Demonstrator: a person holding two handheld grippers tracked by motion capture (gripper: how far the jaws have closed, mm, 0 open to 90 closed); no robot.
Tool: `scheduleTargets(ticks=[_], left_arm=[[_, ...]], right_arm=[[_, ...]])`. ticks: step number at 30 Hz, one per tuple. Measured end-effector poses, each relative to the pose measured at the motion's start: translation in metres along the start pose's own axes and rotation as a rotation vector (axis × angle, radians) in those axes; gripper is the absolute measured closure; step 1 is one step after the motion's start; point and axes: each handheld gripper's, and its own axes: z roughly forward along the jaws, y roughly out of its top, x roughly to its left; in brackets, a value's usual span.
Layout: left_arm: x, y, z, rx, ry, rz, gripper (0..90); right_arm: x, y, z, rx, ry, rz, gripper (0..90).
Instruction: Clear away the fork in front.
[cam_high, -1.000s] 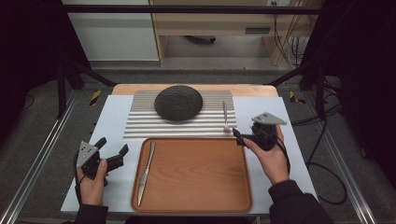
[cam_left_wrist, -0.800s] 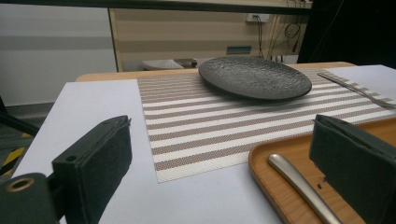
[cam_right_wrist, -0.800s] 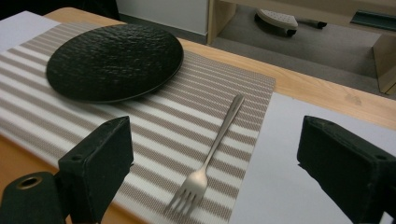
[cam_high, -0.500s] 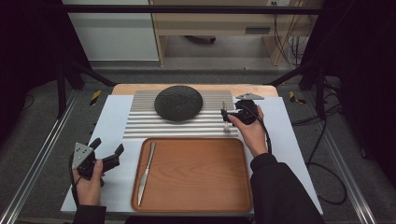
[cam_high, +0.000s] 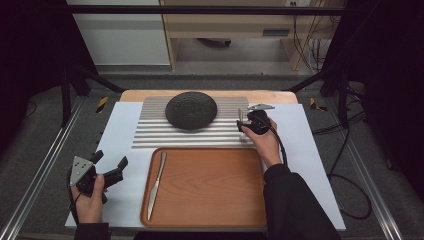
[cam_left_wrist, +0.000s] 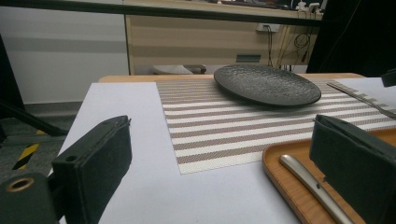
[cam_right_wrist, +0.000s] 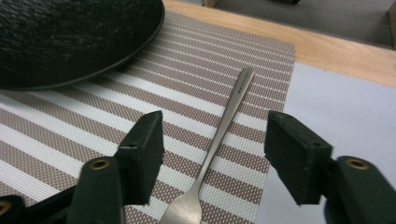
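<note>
Right gripper (cam_high: 244, 125) has come down over the fork (cam_right_wrist: 223, 131) at centre right, jaws just closing, astride its handle without touching. Fork lies on the striped mat (cam_high: 150, 135), black plate (cam_high: 191, 110) just left. Left gripper (cam_high: 107, 165) open, lower left; knife (cam_high: 156, 179) on tray (cam_high: 210, 220).

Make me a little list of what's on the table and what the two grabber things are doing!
fork: lies on the striped mat, handle between the right gripper's jaws, not yet pinched
right gripper: jaws have just been closing, pads apart from the fork
left gripper: jaws open, nothing between them
plate: black, on the mat
knife: on the wooden tray, left side
</note>
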Motion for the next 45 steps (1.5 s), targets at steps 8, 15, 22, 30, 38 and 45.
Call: scheduleTargets(ticks=[8, 15, 22, 30, 38, 45], left_arm=[[-0.005, 0.001, 0.002, 0.0, -0.019, 0.032, 6.0], [-0.008, 0.002, 0.002, -0.013, -0.034, 0.045, 5.9], [-0.007, 0.001, 0.002, -0.014, -0.038, 0.033, 5.9], [-0.008, 0.001, 0.003, -0.01, -0.045, 0.033, 5.9], [-0.008, 0.001, 0.003, -0.006, -0.048, 0.033, 5.9], [-0.008, 0.001, 0.004, -0.007, -0.046, 0.033, 5.9]], right_arm=[[-0.001, -0.008, 0.014, 0.061, 0.003, 0.0, 54.2], [-0.001, -0.012, 0.022, 0.095, 0.002, -0.006, 62.4], [0.001, -0.014, 0.027, 0.119, 0.004, -0.02, 67.9], [0.0, -0.015, 0.028, 0.147, 0.012, -0.033, 72.5], [0.001, -0.015, 0.029, 0.151, 0.025, -0.048, 80.3], [-0.006, -0.017, 0.025, 0.16, 0.027, -0.035, 82.7]])
